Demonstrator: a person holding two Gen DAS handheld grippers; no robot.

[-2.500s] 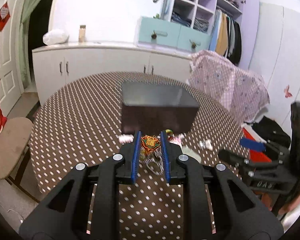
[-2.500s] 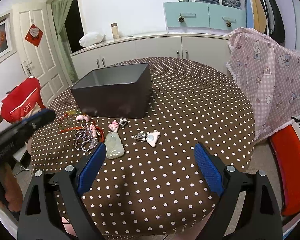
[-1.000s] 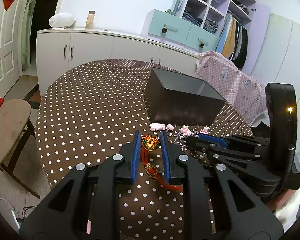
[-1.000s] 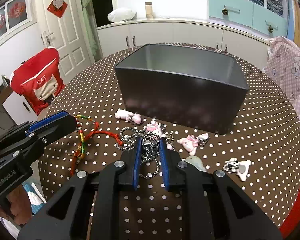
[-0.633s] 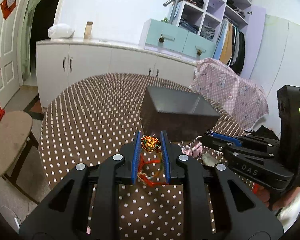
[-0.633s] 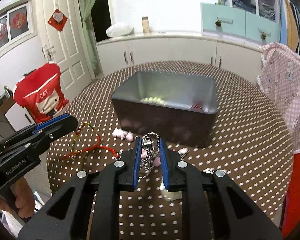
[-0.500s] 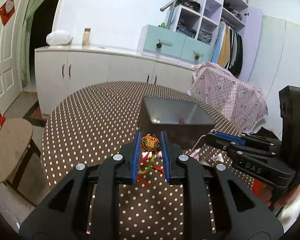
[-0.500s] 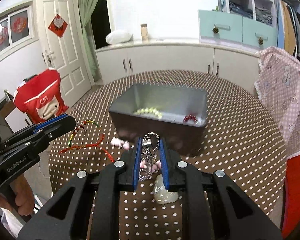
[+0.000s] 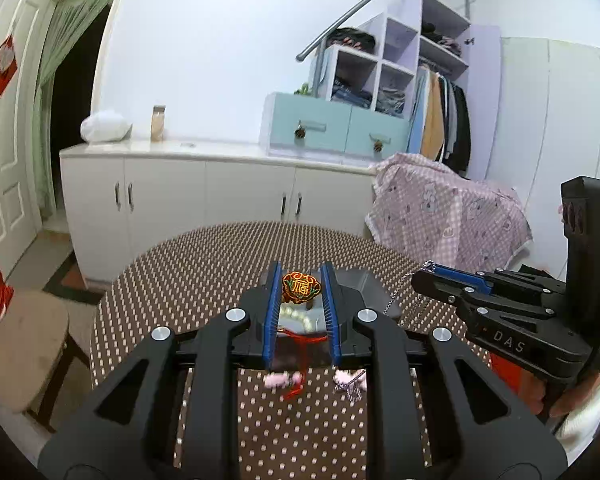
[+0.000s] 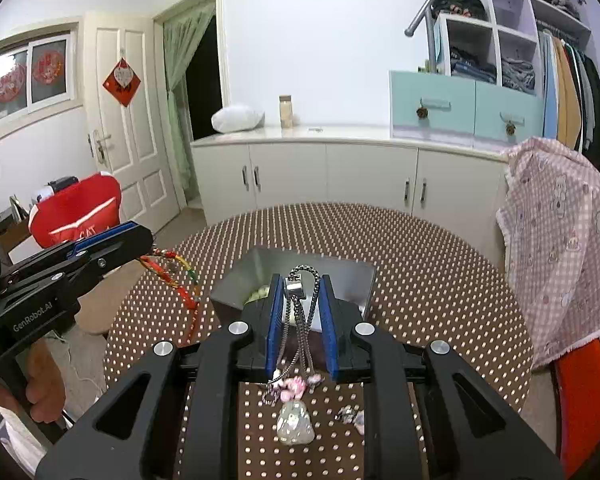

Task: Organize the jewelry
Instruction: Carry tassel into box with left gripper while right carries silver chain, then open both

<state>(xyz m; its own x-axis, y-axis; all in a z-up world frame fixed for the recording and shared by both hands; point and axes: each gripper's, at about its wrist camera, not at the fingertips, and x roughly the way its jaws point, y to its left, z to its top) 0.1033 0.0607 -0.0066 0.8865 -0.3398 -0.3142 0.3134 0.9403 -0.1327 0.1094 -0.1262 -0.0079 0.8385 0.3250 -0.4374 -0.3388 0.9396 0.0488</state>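
My left gripper (image 9: 300, 286) is shut on a red cord charm with an embroidered orange pendant (image 9: 301, 288); its red and multicoloured cord (image 10: 180, 280) hangs down. My right gripper (image 10: 299, 286) is shut on a silver chain necklace (image 10: 300, 320) that dangles below the fingers. Both are held high above the brown dotted table (image 10: 420, 264), in front of the dark grey box (image 10: 352, 280). The box holds pale green beads (image 10: 260, 292). The right gripper also shows at the right of the left wrist view (image 9: 432, 276), and the left gripper at the left of the right wrist view (image 10: 140, 236).
On the table below lie a pale jade pendant (image 10: 295, 426), pink charms (image 10: 294, 384) and a small silver-pink charm (image 10: 352, 416). A stool (image 9: 16, 344) stands at the table's left, a pink-covered chair (image 10: 560, 248) at its right, white cabinets (image 10: 340, 176) behind.
Both grippers have risen well above the table with their jewelry, so the cord and chain now hang free. The box looks smaller and lower in both views.
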